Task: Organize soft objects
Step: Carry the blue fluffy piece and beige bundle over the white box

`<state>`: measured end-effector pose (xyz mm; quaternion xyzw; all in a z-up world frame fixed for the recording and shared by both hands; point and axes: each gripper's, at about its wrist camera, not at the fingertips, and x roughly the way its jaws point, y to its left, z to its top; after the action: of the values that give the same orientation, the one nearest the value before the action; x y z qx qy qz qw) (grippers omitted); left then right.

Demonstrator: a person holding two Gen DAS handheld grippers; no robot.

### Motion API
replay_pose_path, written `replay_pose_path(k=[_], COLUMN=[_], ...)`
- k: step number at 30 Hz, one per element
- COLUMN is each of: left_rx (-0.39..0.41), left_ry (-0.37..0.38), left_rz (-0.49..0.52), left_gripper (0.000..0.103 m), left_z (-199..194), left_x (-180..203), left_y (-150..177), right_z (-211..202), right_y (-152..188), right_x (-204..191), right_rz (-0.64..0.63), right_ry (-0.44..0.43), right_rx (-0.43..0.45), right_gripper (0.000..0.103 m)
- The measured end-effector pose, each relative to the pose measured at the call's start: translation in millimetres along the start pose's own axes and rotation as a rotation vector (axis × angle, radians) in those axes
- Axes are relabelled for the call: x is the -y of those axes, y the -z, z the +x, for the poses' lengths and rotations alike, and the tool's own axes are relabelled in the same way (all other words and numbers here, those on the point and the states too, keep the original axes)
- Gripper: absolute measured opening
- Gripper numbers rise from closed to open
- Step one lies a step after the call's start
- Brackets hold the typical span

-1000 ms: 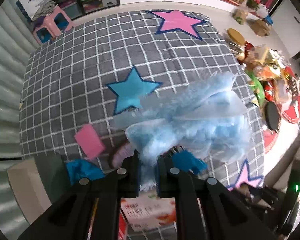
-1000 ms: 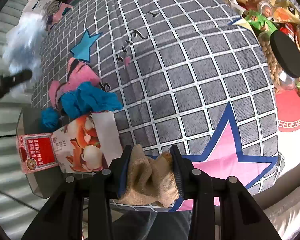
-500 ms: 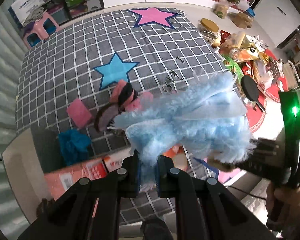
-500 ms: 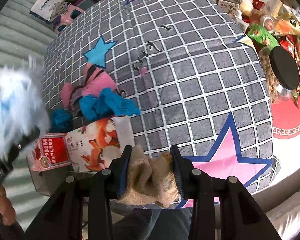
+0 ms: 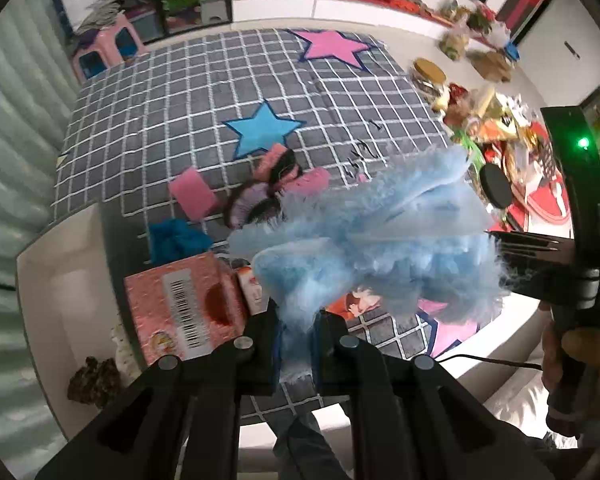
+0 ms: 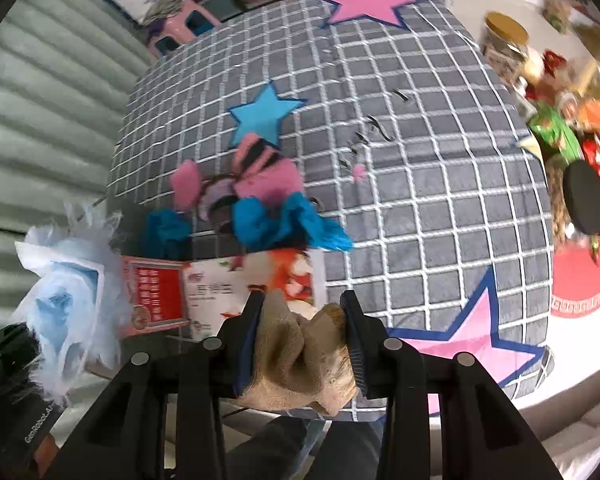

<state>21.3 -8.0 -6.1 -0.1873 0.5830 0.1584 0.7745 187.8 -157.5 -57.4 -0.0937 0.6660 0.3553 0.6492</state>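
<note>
Grey checked blanket [image 5: 172,112] with star patches covers the surface; a pink carton [image 5: 188,308] sits at its near edge beside a heap of pink and blue soft items [image 6: 260,200]. Left gripper [image 5: 296,328] clamps a fluffy light-blue cloth [image 5: 380,248], held above the carton. Right gripper [image 6: 300,336] pinches a bunched tan cloth [image 6: 300,360] over the blanket's near edge.

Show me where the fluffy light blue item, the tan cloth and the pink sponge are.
fluffy light blue item [image 5: 380,248], left wrist view, middle of its fluff.
tan cloth [image 6: 300,356], right wrist view, its bunched middle.
pink sponge [image 5: 193,199], left wrist view, top face.
</note>
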Motion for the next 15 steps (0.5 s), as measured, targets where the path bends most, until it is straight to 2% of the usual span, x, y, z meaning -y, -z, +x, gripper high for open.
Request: replay_pose_path(k=[15], left_rx=[0.095], left_ry=[-0.053], left_rz=[-0.214], left_gripper=[0.012], left_z=[-39.4], left_x=[-78.8], left_y=[34.2], right_z=[-4.4], right_y=[-6.1], right_x=[-88.4], right_rz=[-0.196], right_ry=[-0.018], right_rx=[0.007], right_gripper=[0.04])
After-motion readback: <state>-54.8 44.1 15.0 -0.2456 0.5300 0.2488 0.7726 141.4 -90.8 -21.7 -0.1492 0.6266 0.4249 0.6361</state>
